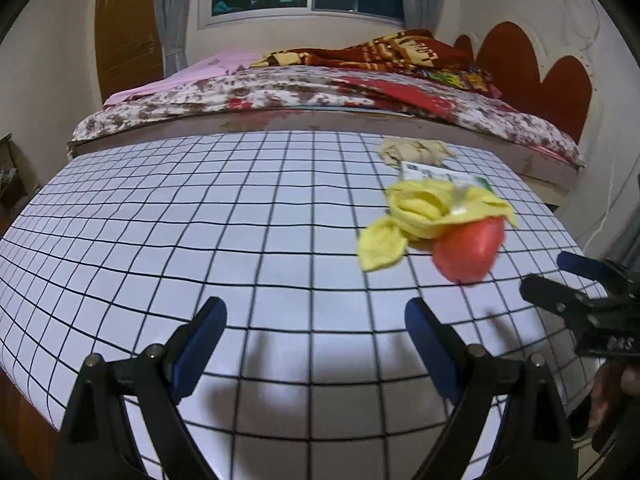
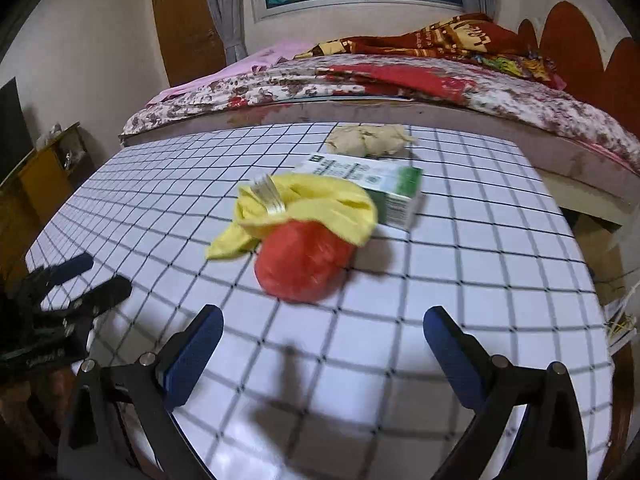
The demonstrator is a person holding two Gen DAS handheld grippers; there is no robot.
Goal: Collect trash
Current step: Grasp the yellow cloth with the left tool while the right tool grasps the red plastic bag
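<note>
A red crumpled bag (image 2: 304, 264) lies on the checked table (image 2: 460, 280), partly under a yellow cloth (image 2: 304, 204) with a clear plastic piece (image 2: 270, 198) on it. Behind them lies a green and white carton (image 2: 372, 188), and further back a beige crumpled wad (image 2: 370, 140). My right gripper (image 2: 320, 332) is open and empty just in front of the red bag. My left gripper (image 1: 316, 320) is open and empty over the table's near middle, left of the pile. The left wrist view also shows the red bag (image 1: 470, 248), yellow cloth (image 1: 416, 216), carton (image 1: 440, 174) and wad (image 1: 414, 150).
A bed (image 1: 320, 92) with flowered sheets and a red blanket runs along the table's far edge. A wooden door (image 1: 128, 36) stands at the back left. A low wooden cabinet (image 2: 44, 172) stands to the left. The right gripper shows at the right edge of the left wrist view (image 1: 560, 276).
</note>
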